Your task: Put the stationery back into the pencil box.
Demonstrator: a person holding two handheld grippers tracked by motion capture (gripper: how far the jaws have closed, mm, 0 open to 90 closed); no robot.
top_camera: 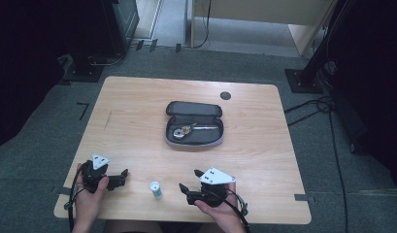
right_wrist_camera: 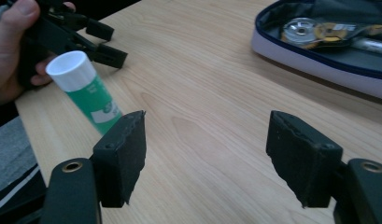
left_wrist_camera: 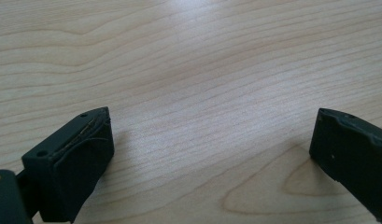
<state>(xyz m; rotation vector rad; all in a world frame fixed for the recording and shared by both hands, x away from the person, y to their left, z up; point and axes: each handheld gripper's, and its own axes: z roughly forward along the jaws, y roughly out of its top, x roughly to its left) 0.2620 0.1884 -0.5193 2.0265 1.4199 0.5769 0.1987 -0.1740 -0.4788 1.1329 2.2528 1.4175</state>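
A green glue stick (top_camera: 156,189) with a white cap stands upright near the table's front edge, between my two grippers. My left gripper (top_camera: 119,177) rests open on the wood at the front left, nothing between its jaws (left_wrist_camera: 212,126). To the stick's right, my right gripper (top_camera: 189,180) points left toward it. In the right gripper view its jaws stand apart (right_wrist_camera: 205,135) with bare wood between them. The glue stick (right_wrist_camera: 86,88) stands just beyond the left jaw, tilted in that view. Behind the stick, a hand holds the left gripper (right_wrist_camera: 97,42).
An open grey pencil case (top_camera: 194,124) lies at the middle of the wooden table (top_camera: 138,107), holding a correction tape roller (right_wrist_camera: 314,30) and a metal pen-like item. A dark round grommet (top_camera: 225,95) sits near the far edge. Stands and cables line the floor around.
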